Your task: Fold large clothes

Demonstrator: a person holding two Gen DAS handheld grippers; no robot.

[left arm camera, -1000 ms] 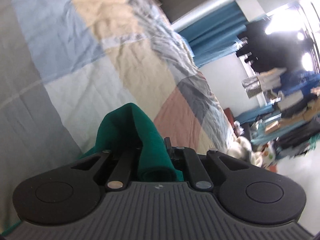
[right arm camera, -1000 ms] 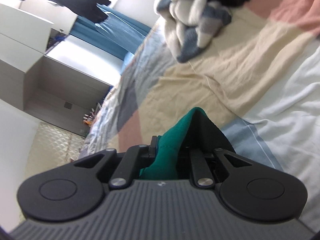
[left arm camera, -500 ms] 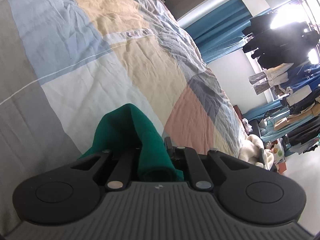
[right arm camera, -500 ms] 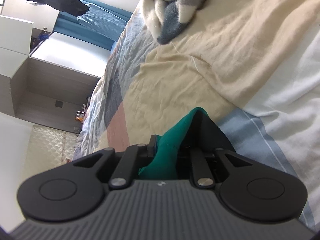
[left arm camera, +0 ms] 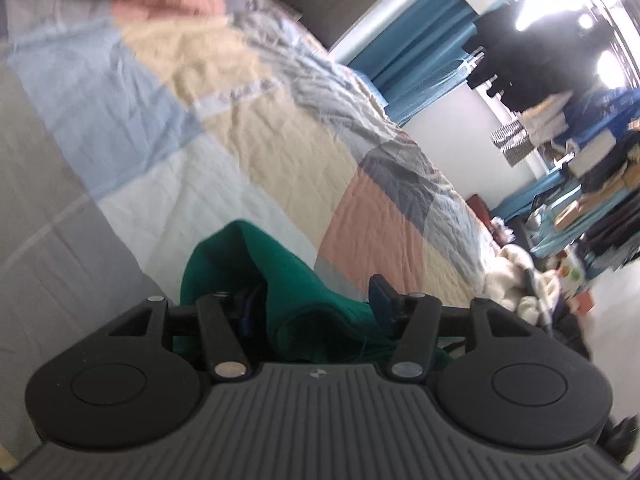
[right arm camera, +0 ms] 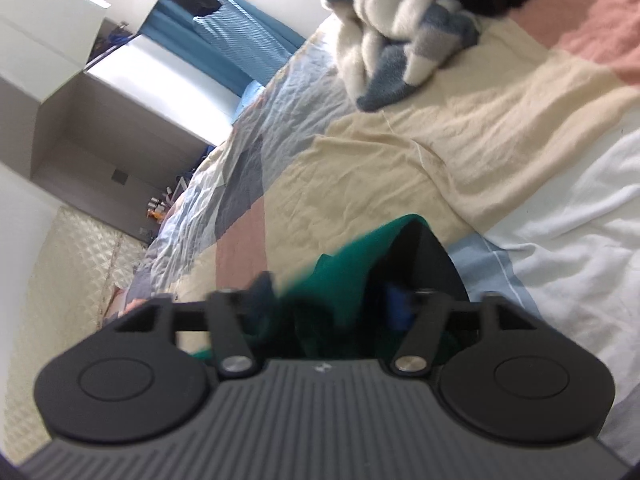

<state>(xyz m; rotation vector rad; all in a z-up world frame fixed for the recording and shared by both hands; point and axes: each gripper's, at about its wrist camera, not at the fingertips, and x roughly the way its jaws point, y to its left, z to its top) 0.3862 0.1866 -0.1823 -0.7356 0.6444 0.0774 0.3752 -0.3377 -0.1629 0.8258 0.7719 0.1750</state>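
Release step of fold, by judgement. Left gripper (left arm camera: 312,300) jaws opening, green garment (left arm camera: 288,276) loose between them, over patchwork bed (left arm camera: 248,152). Right gripper (right arm camera: 332,300) jaws opening too, same cloth between. Best to withdraw straight back, slowly, without dragging fold.

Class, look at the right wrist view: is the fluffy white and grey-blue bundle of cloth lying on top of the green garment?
No: the fluffy white and grey-blue bundle lies far up the patchwork bedspread, well apart from the green garment.
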